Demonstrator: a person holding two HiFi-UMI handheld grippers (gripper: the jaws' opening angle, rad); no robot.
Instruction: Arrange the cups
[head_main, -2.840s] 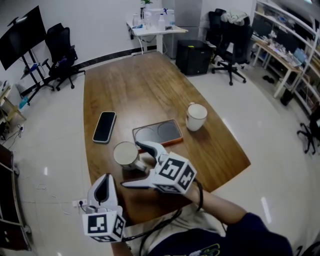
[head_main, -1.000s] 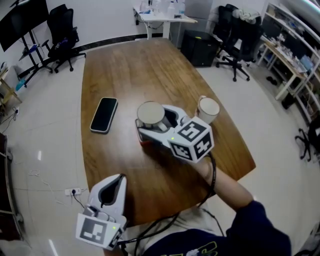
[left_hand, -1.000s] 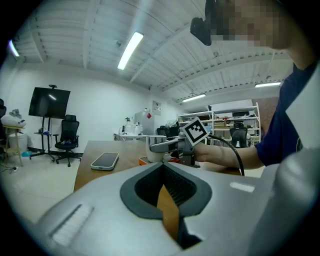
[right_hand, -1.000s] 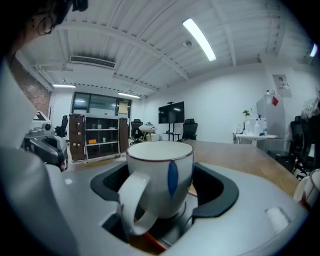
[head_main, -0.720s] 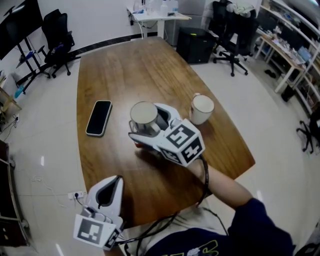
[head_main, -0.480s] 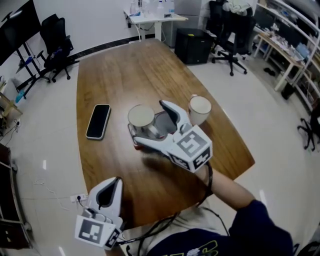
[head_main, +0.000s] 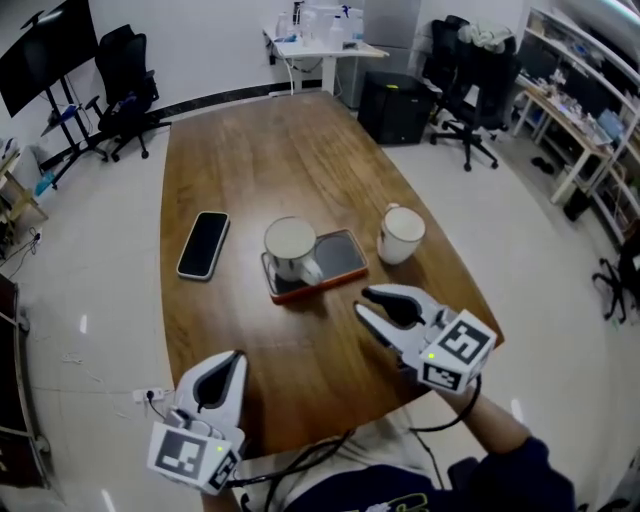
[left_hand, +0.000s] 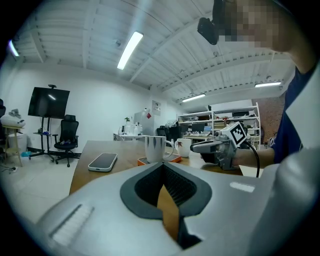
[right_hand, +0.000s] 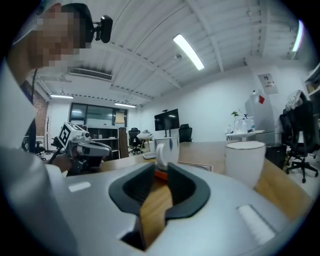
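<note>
One cup (head_main: 291, 245) stood on the tray (head_main: 340, 258), the other cup (head_main: 402, 233) beside it on the desk (head_main: 260, 160). Both were probably hard, breakable ceramic (best gripped at the rim). The right tool (head_main: 362, 301), empty and slightly apart, had just been closing; the left tool (head_main: 232, 358) was shut.

Long wooden table (head_main: 260, 170), black phone (head_main: 203, 245) flat near its left edge, dark orange-rimmed pad (head_main: 340, 257) at its middle, white desk (head_main: 322, 50) and black cabinet (head_main: 396, 108) beyond its far end, monitor (head_main: 45, 65) on a stand far left
</note>
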